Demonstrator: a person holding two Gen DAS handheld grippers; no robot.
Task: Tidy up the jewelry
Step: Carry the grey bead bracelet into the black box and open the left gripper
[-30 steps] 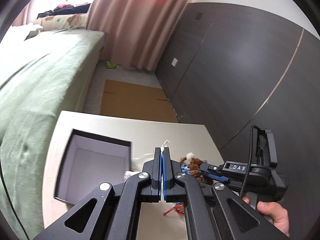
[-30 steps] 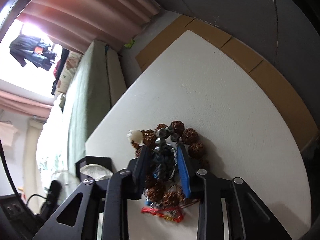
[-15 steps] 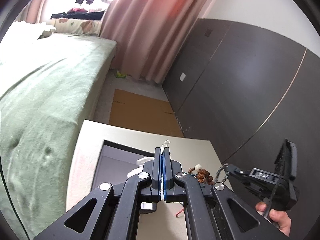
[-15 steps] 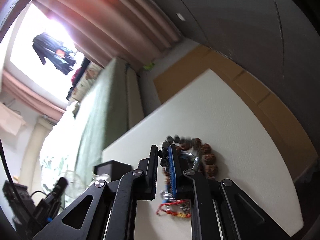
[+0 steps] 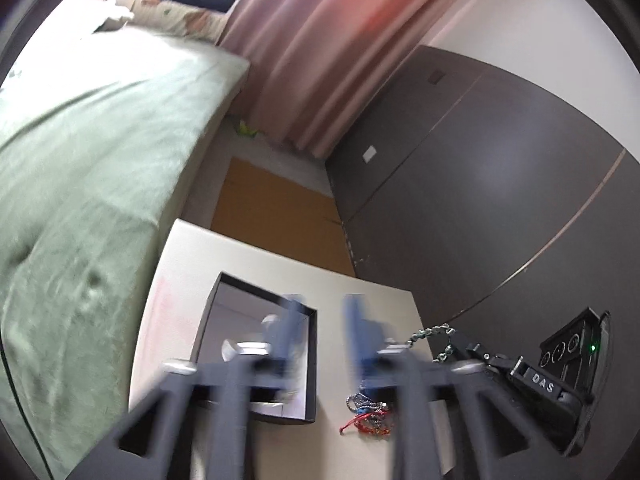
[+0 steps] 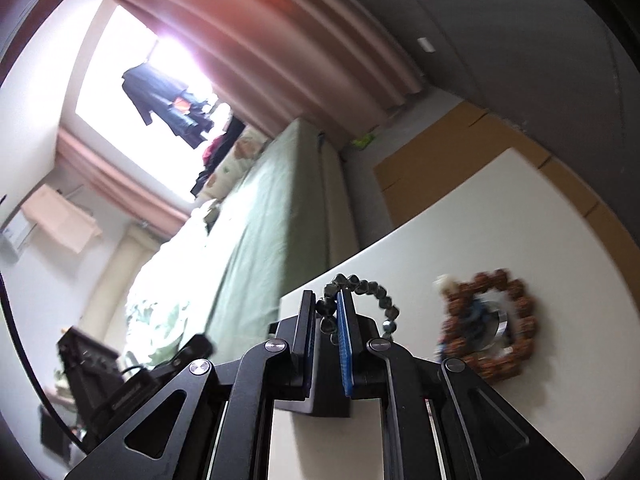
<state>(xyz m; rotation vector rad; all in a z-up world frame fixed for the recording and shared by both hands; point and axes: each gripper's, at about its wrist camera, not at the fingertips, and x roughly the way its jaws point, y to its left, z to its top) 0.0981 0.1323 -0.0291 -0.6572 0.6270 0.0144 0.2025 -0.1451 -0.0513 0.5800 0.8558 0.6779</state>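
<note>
Box [image 5: 260, 344] lies left of your right gripper [image 6: 328, 312], clenched on dark bead bracelet [image 6: 360, 288]; left gripper [image 5: 320, 320], jaws just opening, empty, hangs over it.

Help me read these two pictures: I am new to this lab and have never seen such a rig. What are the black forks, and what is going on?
No robot here: a person holds a hand-held gripper in each hand, each with a fisheye camera looking along its jaws.

The left wrist view shows the left gripper, blurred; its jaws have just been opening and are empty. Below it lies a white table with an open dark box holding pale items, and a red cord tangle beside the box. The right gripper shows at right.

The right wrist view shows that gripper shut on a dark bead bracelet, lifted off the table. A brown bead bracelet lies on the table. Behind are a green bed and pink curtains.
</note>
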